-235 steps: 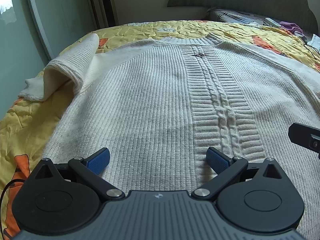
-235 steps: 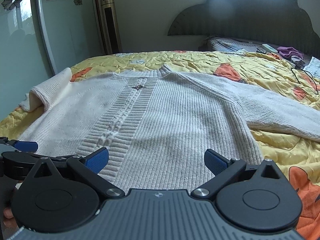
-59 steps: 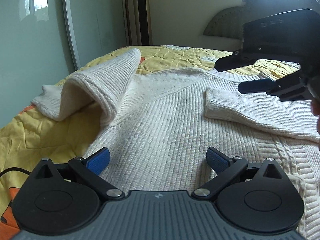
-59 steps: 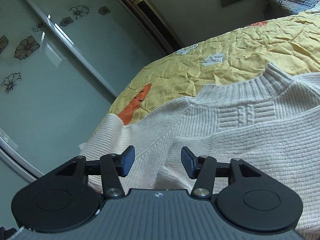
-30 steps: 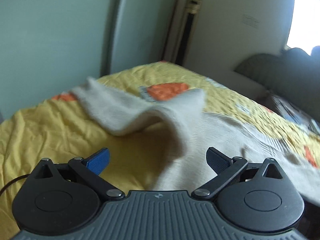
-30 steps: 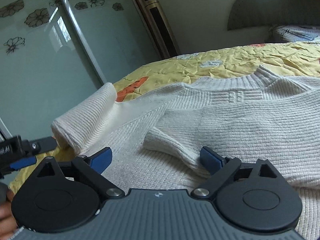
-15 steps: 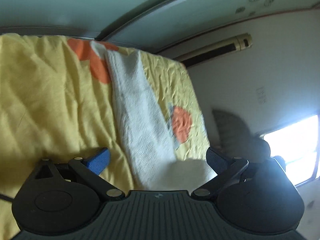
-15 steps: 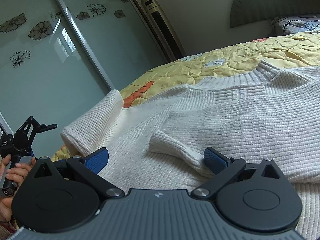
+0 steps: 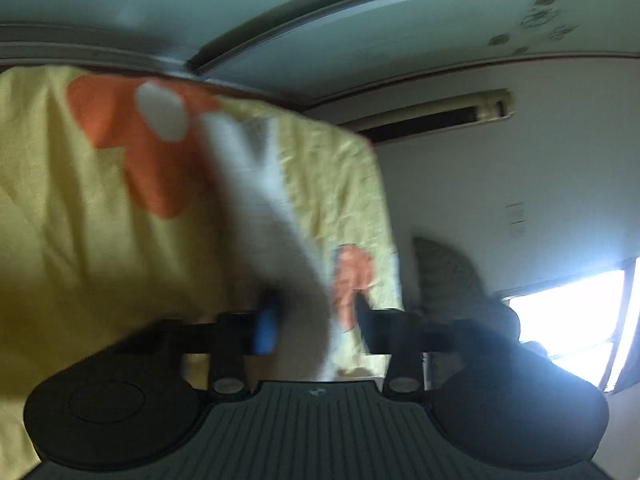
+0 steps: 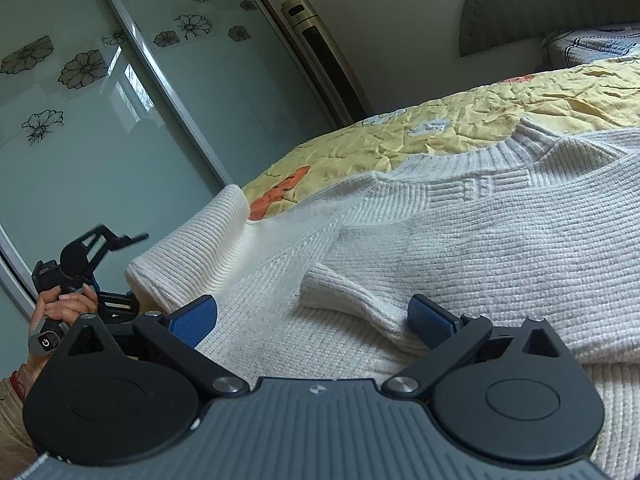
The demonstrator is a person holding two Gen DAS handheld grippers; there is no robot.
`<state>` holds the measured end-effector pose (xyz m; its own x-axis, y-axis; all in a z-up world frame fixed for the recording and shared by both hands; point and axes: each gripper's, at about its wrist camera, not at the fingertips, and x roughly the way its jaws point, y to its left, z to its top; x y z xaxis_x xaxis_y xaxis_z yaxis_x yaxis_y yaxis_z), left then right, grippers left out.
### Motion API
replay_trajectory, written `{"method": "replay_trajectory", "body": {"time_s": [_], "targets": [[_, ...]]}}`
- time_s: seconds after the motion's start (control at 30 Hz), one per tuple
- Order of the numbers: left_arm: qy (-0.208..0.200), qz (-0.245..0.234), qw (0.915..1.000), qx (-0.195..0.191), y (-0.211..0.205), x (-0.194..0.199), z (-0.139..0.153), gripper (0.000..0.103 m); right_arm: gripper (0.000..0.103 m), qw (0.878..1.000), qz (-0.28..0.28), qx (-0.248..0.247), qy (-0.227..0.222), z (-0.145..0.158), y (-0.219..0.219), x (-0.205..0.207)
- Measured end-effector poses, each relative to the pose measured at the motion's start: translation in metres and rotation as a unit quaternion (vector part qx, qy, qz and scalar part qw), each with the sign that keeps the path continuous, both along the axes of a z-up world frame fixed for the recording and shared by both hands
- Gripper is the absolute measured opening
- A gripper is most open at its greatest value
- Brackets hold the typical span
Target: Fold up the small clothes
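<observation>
Right wrist view: one sleeve (image 10: 400,300) lies folded over the sweater (image 10: 500,216); the right hand-held gripper (image 10: 312,316) stands released. The left hand-held gripper (image 9: 312,320) has just been closing around the other sleeve (image 9: 272,216), not folded yet.

The sweater (image 10: 500,240) is cream-white, ribbed, with a raised cable panel below the collar. Under it, the bedspread (image 10: 460,120) is yellow with orange and white shapes. The sliding glass door (image 10: 80,100) is pale green, printed with outlined flowers.

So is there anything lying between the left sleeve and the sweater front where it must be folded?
Nothing visible blocks it. The left sleeve bulges beside the sweater front, where only the folded right sleeve lies. The left gripper is closing around white knit.
</observation>
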<state>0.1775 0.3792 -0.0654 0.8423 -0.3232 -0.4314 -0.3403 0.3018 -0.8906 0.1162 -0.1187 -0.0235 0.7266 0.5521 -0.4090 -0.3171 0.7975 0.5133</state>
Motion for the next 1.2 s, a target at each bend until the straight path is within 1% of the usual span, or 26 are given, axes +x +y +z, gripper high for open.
{"method": "replay_trajectory", "body": {"time_s": [0.07, 0.1, 0.13, 0.2, 0.23, 0.3, 0.37, 0.4, 0.43, 0.5, 0.57, 0.67, 0.7, 0.73, 0.77, 0.83, 0.87, 0.97, 1.07, 1.1, 1.13, 1.17, 1.2], "targets": [[0.009, 0.004, 0.9998, -0.015, 0.004, -0.002, -0.006, 0.013, 0.103, 1.0, 0.0, 0.002, 0.0, 0.0, 0.0, 0.0], [0.01, 0.003, 0.9999, -0.009, 0.004, -0.003, -0.005, 0.01, 0.103, 1.0, 0.0, 0.002, 0.0, 0.0, 0.0, 0.0], [0.011, 0.003, 0.9999, 0.01, 0.003, -0.005, -0.001, 0.01, 0.103, 1.0, 0.0, 0.003, 0.0, 0.0, 0.0, 0.0], [0.011, 0.0, 0.9977, 0.067, -0.005, -0.007, 0.016, 0.008, 0.103, 1.0, -0.001, 0.006, 0.0, 0.0, -0.001, -0.001], [0.012, -0.002, 0.9946, 0.103, -0.012, -0.007, 0.027, 0.008, 0.103, 1.0, -0.001, 0.007, 0.0, 0.0, -0.001, -0.001], [0.008, -0.001, 0.9849, 0.173, -0.026, -0.008, 0.05, 0.008, 0.103, 1.0, -0.001, 0.009, 0.0, -0.001, -0.001, -0.001], [-0.002, 0.005, 0.9717, 0.236, -0.042, -0.01, 0.075, 0.008, 0.103, 1.0, -0.001, 0.01, 0.0, -0.001, -0.001, -0.001], [-0.009, 0.01, 0.9637, 0.267, -0.05, -0.011, 0.087, 0.008, 0.103, 1.0, -0.001, 0.011, 0.0, 0.0, -0.001, -0.001], [-0.017, 0.014, 0.9533, 0.301, -0.062, -0.011, 0.101, 0.008, 0.103, 1.0, -0.001, 0.012, 0.0, 0.0, -0.002, -0.001], [-0.034, 0.012, 0.929, 0.368, -0.089, -0.01, 0.127, 0.008, 0.103, 1.0, -0.002, 0.018, -0.001, 0.0, -0.003, -0.002], [-0.058, -0.005, 0.8996, 0.433, -0.125, -0.009, 0.151, 0.008, 0.102, 1.0, -0.011, 0.029, -0.005, 0.001, -0.007, -0.004], [-0.103, -0.049, 0.852, 0.511, -0.188, -0.013, 0.172, 0.008, 0.103, 0.997, -0.057, 0.051, -0.019, 0.009, -0.025, -0.009], [-0.119, -0.07, 0.8401, 0.525, -0.209, -0.014, 0.175, 0.008, 0.103, 0.995, -0.076, 0.06, -0.026, 0.012, -0.034, -0.01], [-0.133, -0.097, 0.8339, 0.527, -0.229, -0.015, 0.175, 0.008, 0.103, 0.992, -0.097, 0.072, -0.031, 0.014, -0.046, -0.012], [-0.141, -0.127, 0.8325, 0.52, -0.247, -0.014, 0.172, 0.008, 0.103, 0.988, -0.121, 0.091, -0.034, 0.015, -0.061, -0.013], [-0.145, -0.186, 0.8332, 0.5, -0.282, -0.012, 0.158, 0.008, 0.103, 0.979, -0.156, 0.132, -0.031, 0.014, -0.089, -0.014], [-0.142, -0.215, 0.8301, 0.495, -0.299, -0.011, 0.149, 0.008, 0.103, 0.974, -0.168, 0.151, -0.025, 0.012, -0.103, -0.014], [-0.13, -0.303, 0.8082, 0.488, -0.348, -0.014, 0.117, 0.008, 0.102, 0.96, -0.199, 0.199, -0.008, 0.001, -0.138, -0.014], [-0.128, -0.35, 0.7808, 0.502, -0.384, -0.024, 0.101, 0.009, 0.103, 0.947, -0.187, 0.261, 0.005, -0.011, -0.157, -0.01], [-0.132, -0.357, 0.7746, 0.505, -0.39, -0.031, 0.098, 0.012, 0.103, 0.946, -0.181, 0.269, 0.006, -0.012, -0.158, -0.009], [-0.135, -0.361, 0.7718, 0.506, -0.393, -0.029, 0.099, 0.013, 0.103, 0.947, -0.175, 0.269, 0.009, -0.013, -0.158, -0.007], [-0.138, -0.359, 0.772, 0.506, -0.393, -0.035, 0.098, 0.02, 0.103, 0.95, -0.172, 0.26, 0.014, -0.014, -0.155, -0.005], [-0.14, -0.354, 0.7742, 0.506, -0.39, -0.038, 0.099, 0.034, 0.103, 0.952, -0.173, 0.251, 0.02, -0.014, -0.153, -0.003]]}}
